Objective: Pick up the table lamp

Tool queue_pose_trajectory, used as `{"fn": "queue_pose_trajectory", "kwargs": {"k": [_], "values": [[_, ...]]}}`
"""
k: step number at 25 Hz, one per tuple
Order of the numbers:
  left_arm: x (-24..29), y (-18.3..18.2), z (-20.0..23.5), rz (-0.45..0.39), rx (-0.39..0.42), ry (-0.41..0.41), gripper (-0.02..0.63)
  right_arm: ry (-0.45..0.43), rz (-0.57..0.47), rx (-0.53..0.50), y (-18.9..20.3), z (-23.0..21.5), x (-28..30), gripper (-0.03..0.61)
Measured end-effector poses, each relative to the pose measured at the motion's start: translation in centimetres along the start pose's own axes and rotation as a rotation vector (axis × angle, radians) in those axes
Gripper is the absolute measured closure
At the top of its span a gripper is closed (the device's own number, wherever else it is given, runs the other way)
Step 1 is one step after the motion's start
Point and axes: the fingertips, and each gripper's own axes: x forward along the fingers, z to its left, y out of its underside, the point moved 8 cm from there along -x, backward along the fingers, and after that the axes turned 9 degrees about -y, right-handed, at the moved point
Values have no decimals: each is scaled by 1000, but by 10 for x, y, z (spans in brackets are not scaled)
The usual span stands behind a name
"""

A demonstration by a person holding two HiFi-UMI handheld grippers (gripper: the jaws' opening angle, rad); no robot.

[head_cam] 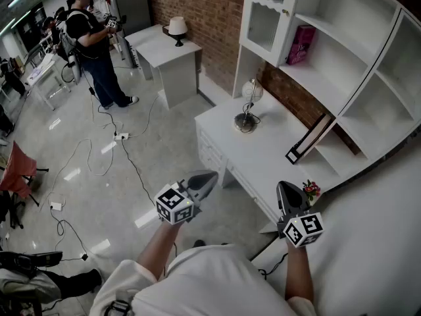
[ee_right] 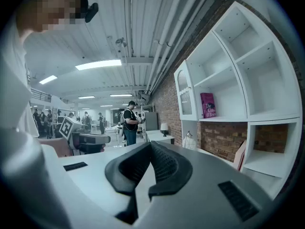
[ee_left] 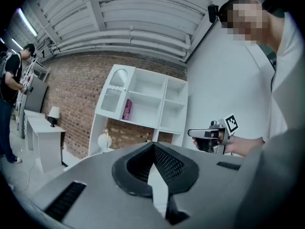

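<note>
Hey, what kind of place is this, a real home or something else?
Likely a mock room set in a big lab hall, not a home: a white desk with a table lamp and shelf unit against a brick wall, cables trailing over the glossy floor, another person by a similar desk.

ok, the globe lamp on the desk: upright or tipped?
Upright. The table lamp stands on its round base on the white desk, globe above the stem.
</note>
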Motion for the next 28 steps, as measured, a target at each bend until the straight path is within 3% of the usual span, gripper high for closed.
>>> {"fn": "queue_pose_trajectory", "kwargs": {"k": [21,28], "values": [[5,1,0,5,6,-11,598,0,-11,21,4,3,11,566],[2,1,9,-6,-13,-1,549,4,-1,21,9,7,20,532]]}}
